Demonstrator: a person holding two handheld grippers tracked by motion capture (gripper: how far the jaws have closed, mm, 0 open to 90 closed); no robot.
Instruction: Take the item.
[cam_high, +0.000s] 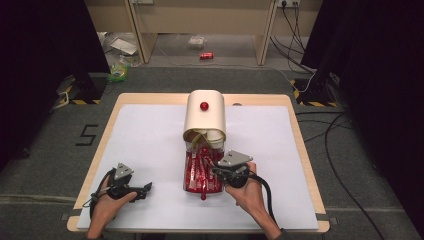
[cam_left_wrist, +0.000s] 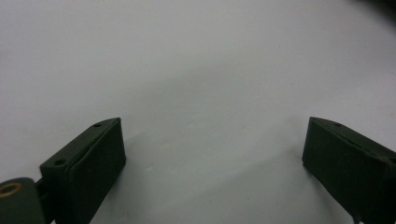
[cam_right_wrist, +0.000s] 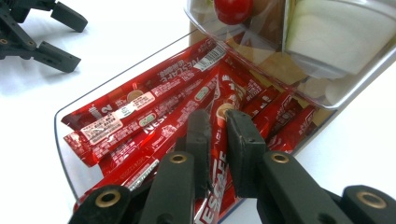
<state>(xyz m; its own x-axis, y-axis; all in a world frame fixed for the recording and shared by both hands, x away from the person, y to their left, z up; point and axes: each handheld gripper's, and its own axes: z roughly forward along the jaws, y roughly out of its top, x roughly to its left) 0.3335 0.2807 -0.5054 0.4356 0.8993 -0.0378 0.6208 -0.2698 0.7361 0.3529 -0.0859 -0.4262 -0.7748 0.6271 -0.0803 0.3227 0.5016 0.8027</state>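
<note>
Two grippers are in my hands, one busy and one idle. My right gripper (cam_right_wrist: 218, 122) reaches into the clear box (cam_right_wrist: 63, 140) of red coffee sticks, and its fingers (cam_right_wrist: 200, 135) are pressed together on one stick (cam_right_wrist: 218, 158), which runs up between them with its red wrapper showing above and below the pads. From above, that same right gripper (cam_high: 216, 172) sits at the right edge of the box (cam_high: 186, 186), near the end closest to me, with my hand behind it and the cable trailing back over my wrist.

The box lies lengthwise in the middle of the white surface (cam_high: 150, 140). Its far end is tucked under a cream roll-top lid (cam_high: 205, 117) with a red knob (cam_high: 204, 106); the lid is lifted, and pale cups or packets show beneath it. In the right gripper view, the lid's clear lower part (cam_right_wrist: 261, 44) hangs over the far end of the sticks. The other sticks (cam_right_wrist: 140, 112) lie packed side by side, slanting along the box.

My left gripper (cam_high: 145, 189) rests low on the surface, well apart from the box, pointing toward it. Its fingers (cam_left_wrist: 88, 163) are spread wide with nothing but bare white surface between them.
</note>
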